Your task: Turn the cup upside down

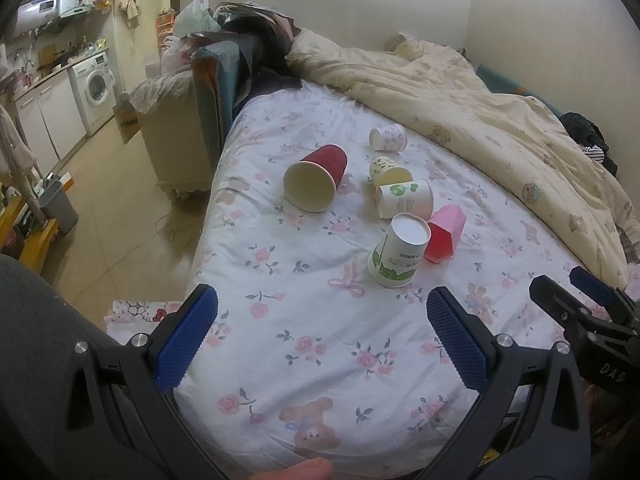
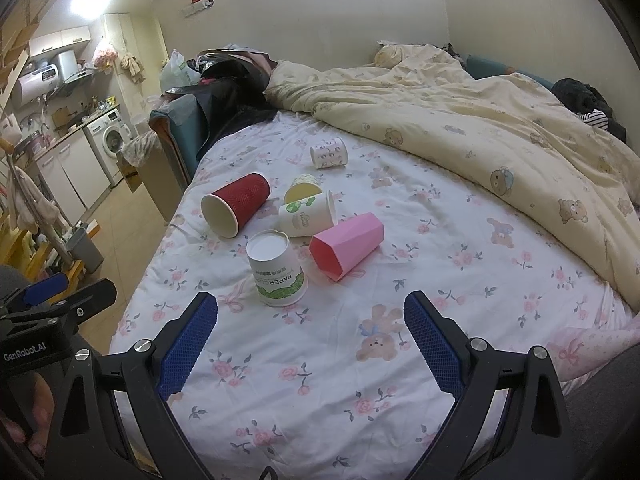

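Note:
Several cups sit on the floral bed sheet. A white and green paper cup stands upside down, nearest to me. A pink cup, a red ribbed cup, a white cup with green print, a yellow cup and a small patterned cup lie on their sides. My left gripper is open and empty, short of the cups. My right gripper is open and empty, just short of the upside-down cup.
A cream quilt is bunched along the far and right side of the bed. The bed's left edge drops to a tiled floor with a grey bin. A sofa with piled clothes stands beyond the bed.

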Action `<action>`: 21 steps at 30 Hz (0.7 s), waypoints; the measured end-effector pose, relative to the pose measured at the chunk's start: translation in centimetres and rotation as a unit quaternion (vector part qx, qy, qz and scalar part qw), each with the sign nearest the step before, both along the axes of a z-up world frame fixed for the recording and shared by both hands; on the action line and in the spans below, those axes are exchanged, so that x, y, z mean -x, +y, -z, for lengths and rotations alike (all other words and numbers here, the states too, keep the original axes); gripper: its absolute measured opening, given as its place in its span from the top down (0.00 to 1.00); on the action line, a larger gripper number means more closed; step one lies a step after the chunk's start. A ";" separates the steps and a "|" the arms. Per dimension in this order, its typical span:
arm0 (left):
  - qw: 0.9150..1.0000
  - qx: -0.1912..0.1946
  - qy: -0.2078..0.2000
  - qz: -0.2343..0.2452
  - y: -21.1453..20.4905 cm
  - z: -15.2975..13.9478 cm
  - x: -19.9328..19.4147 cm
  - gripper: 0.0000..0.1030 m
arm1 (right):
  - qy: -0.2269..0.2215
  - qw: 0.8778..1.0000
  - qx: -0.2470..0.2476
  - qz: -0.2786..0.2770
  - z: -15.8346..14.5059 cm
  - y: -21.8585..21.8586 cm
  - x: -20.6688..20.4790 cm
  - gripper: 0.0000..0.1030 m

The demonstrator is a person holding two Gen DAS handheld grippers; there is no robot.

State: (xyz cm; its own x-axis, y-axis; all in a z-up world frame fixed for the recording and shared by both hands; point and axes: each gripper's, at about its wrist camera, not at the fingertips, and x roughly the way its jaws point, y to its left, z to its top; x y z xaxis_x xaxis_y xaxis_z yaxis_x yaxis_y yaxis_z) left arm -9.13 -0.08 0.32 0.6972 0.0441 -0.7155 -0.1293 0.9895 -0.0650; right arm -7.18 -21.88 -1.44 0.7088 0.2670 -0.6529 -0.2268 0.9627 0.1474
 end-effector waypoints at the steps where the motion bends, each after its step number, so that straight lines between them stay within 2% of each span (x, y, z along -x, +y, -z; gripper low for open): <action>1: 1.000 -0.001 -0.001 0.000 0.0 0.0 0.0 0.00 | 0.000 1.000 -0.001 0.000 0.0 0.0 0.0 0.06; 21: 1.000 -0.006 0.000 0.010 -0.3 0.3 0.1 0.00 | 0.005 1.000 -0.005 0.001 0.1 0.1 -0.2 0.06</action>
